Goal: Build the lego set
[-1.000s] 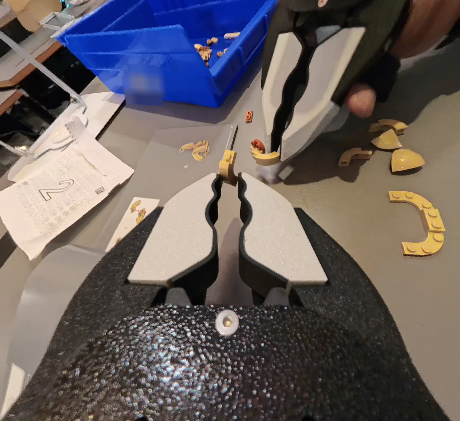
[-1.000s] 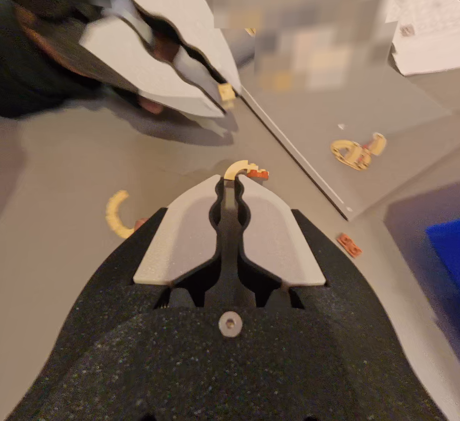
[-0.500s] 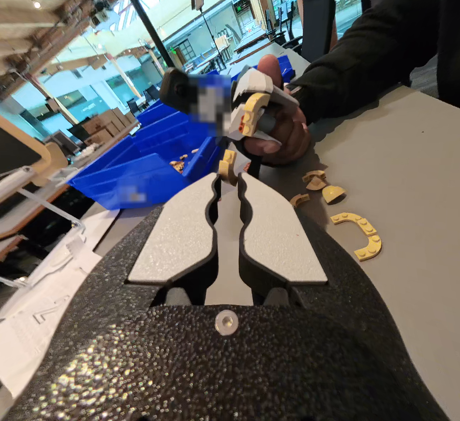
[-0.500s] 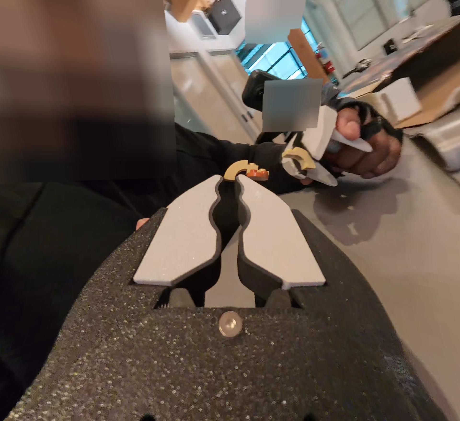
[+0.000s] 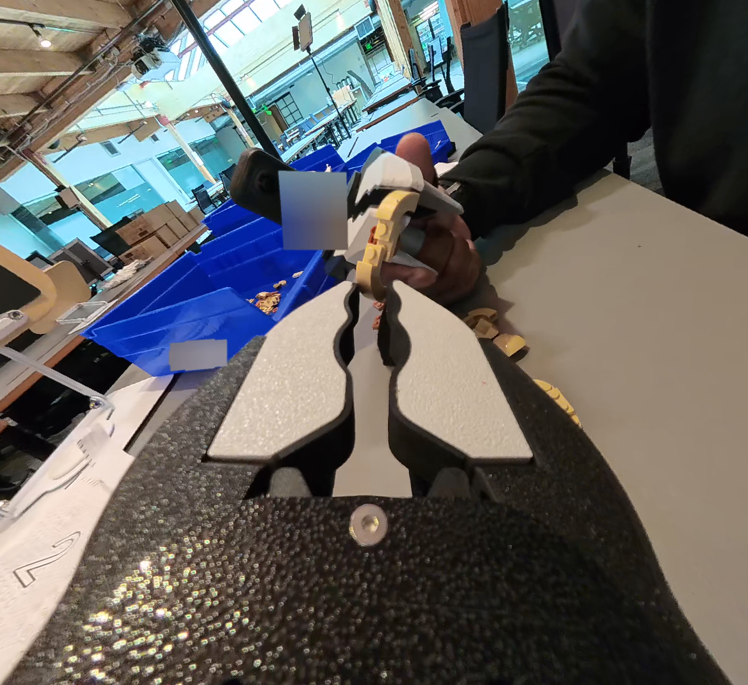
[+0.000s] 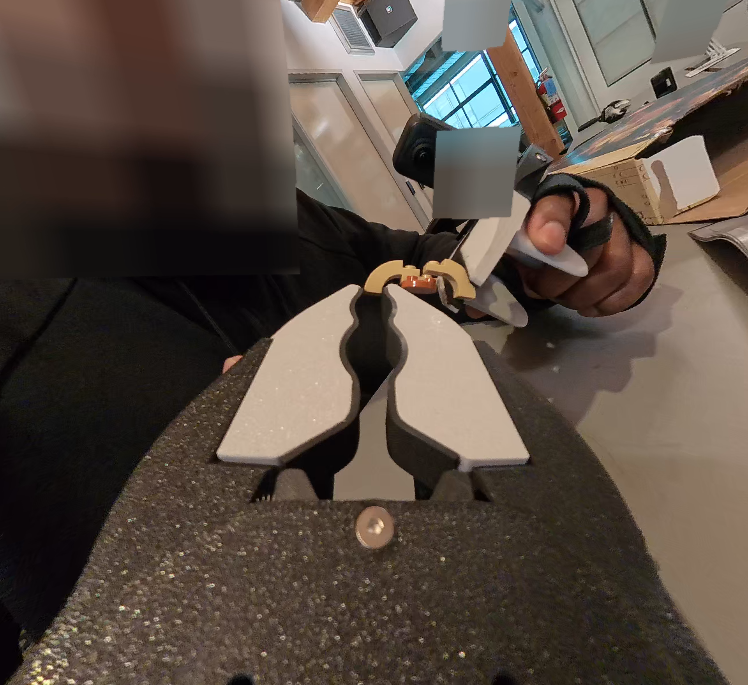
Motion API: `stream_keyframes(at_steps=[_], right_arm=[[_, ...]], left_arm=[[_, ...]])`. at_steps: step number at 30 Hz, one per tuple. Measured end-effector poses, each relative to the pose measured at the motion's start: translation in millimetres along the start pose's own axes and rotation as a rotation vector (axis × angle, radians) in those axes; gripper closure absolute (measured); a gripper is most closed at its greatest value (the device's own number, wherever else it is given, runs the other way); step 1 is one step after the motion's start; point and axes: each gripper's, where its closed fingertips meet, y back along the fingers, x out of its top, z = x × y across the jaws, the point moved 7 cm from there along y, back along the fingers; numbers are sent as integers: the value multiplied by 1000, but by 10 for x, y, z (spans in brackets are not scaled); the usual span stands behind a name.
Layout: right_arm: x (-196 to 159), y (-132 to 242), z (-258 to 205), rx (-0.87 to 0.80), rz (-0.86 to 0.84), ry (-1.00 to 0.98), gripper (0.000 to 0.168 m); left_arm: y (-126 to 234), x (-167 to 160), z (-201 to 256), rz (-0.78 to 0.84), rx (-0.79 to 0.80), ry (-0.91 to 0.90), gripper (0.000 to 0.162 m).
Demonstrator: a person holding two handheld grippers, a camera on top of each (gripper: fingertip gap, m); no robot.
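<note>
Above the grey tabletop (image 5: 647, 301), beside the blue bin (image 5: 194, 313), we hold both tools raised. Our left gripper (image 5: 370, 293) has its jaws pinching a tan arch piece (image 5: 374, 281); our right gripper (image 6: 374, 289) pinches a second tan arch (image 6: 380, 277) carrying a brown plate (image 6: 419, 282). The pieces seem to touch at that plate, though it is hard to tell. We should line up the studs, then press squarely.

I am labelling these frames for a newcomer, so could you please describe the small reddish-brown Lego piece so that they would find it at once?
Start in the right wrist view at the right gripper, raised above the grey table. It pinches a tan curved Lego piece at its tips. The reddish-brown plate sits beside that arch, the only dark orange part between two tan arches.
</note>
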Motion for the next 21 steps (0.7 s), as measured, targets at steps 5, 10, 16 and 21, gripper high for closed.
stream_keyframes(at_steps=[5, 10, 16, 21], right_arm=[[1, 0, 2, -12, 4, 11, 161], [11, 6, 16, -23, 28, 1, 161], [20, 12, 32, -51, 49, -2, 161], [30, 27, 49, -87, 67, -11, 161]], left_arm=[[-29, 2, 11, -23, 7, 8, 150], [-35, 11, -7, -40, 33, 20, 150], [-51, 6, -26, -81, 64, 37, 149], [-57, -10, -50, -115, 82, 63, 149]])
